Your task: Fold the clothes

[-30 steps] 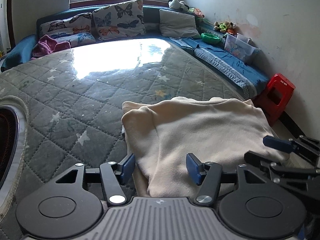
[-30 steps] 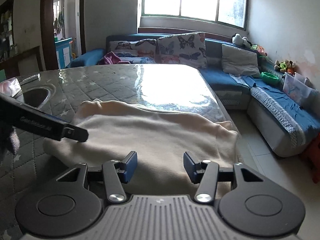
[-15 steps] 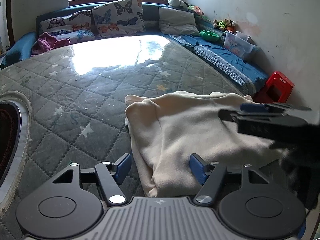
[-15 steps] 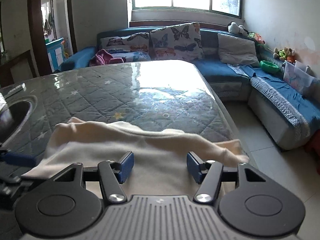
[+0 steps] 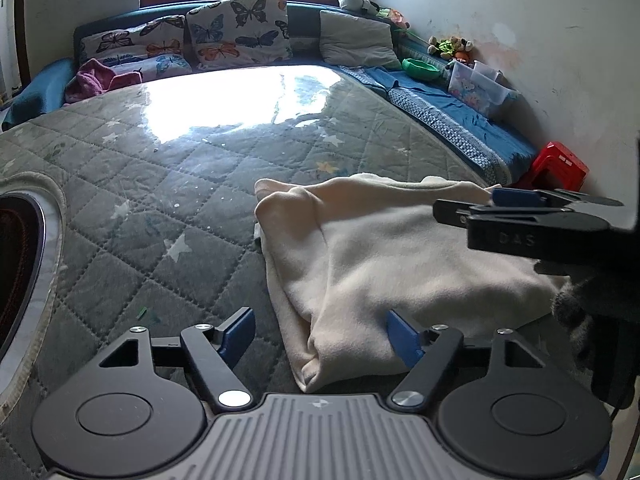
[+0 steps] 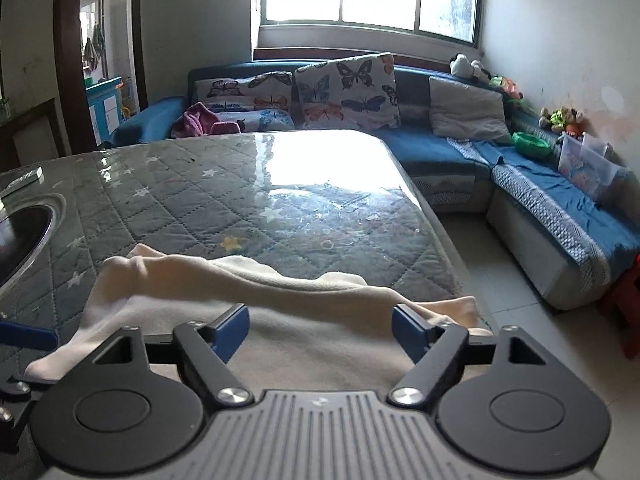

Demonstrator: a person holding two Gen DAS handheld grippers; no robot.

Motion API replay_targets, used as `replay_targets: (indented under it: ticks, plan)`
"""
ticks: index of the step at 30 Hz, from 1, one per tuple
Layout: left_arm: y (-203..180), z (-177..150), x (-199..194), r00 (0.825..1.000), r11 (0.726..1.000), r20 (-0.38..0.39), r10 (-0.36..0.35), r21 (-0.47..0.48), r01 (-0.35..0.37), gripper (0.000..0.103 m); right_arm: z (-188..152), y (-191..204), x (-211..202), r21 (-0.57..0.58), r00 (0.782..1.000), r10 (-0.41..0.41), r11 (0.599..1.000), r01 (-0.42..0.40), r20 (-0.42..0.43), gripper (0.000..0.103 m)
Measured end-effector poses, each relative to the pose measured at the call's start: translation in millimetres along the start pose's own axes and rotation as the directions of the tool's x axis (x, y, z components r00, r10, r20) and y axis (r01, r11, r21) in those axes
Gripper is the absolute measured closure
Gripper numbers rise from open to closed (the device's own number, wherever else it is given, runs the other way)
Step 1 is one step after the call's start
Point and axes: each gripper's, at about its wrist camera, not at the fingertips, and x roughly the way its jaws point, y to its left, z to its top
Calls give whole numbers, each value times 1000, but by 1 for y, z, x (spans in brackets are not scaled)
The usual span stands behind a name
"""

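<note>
Blue-padded fingers of the left tool (image 5: 320, 334) stand wide apart, gripping nothing, with the near corner of the cream garment (image 5: 384, 264) lying between them. The right tool (image 6: 320, 328) is likewise spread open and empty, hovering low over the garment's near edge. Ahead of both tools the folded garment rests on the grey quilted counter (image 6: 192, 208), close to its right-hand edge. Beyond the counter sits a blue sofa (image 6: 448, 160) with butterfly cushions (image 6: 344, 88).
</note>
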Motion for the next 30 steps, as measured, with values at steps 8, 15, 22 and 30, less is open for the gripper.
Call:
replay_targets:
  ticks: [8,15,22,30]
  plan:
    - [-2,-9,-8,1000,999,12,22,23,-22,15,-14,9,-22,-15,1000,-17,1000,18,24,4]
    - [-3,-16,-17,999,999,28,30,30,-31,10,-23,18,-36,-42,998,-44,998,46,35,0]
    - [-4,-24,-25,998,998,39,44,45,-46,7,-35,22,-47,-34,996,-79,996,80,42,0]
    - [-4,-34,-34,996,995,59,63,68,-67,5,-48,34,-61,-65,992,-118,990,121,53,0]
